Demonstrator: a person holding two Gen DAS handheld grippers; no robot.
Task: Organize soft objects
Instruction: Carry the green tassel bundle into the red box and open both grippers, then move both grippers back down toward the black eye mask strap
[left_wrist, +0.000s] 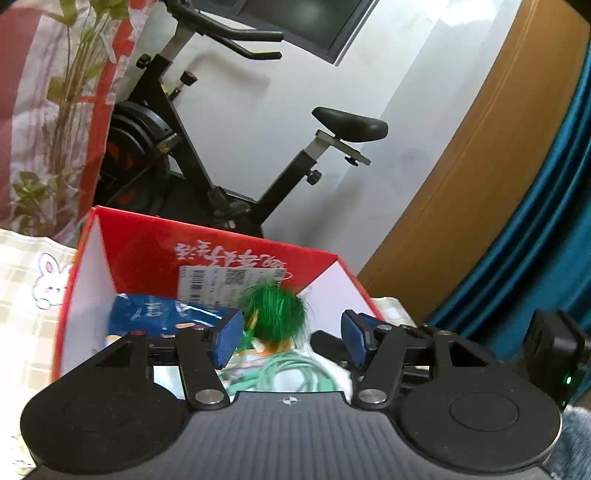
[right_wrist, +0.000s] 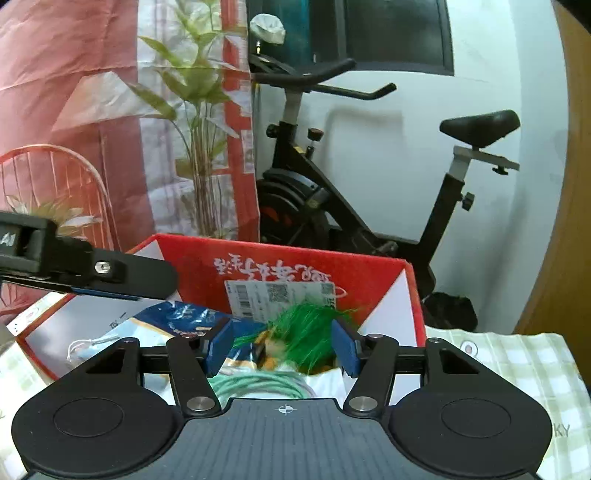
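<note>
Right wrist view, red box (right_wrist: 295, 269) with white characters, barcode label (right_wrist: 280, 299)

Green furry toy (right_wrist: 306, 339): blurred; its lower part is hidden behind the right gripper (right_wrist: 282, 345).
Green cord (left_wrist: 284, 376): partly covered by the left gripper (left_wrist: 288, 338).
Red box (left_wrist: 207, 247): near wall hidden.
Label print (right_wrist: 277, 295): too small to be read.

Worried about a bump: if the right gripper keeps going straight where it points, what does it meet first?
Probably the green fuzzy toy inside the red box, framed between the open right gripper pads; depth is hard to judge.
</note>
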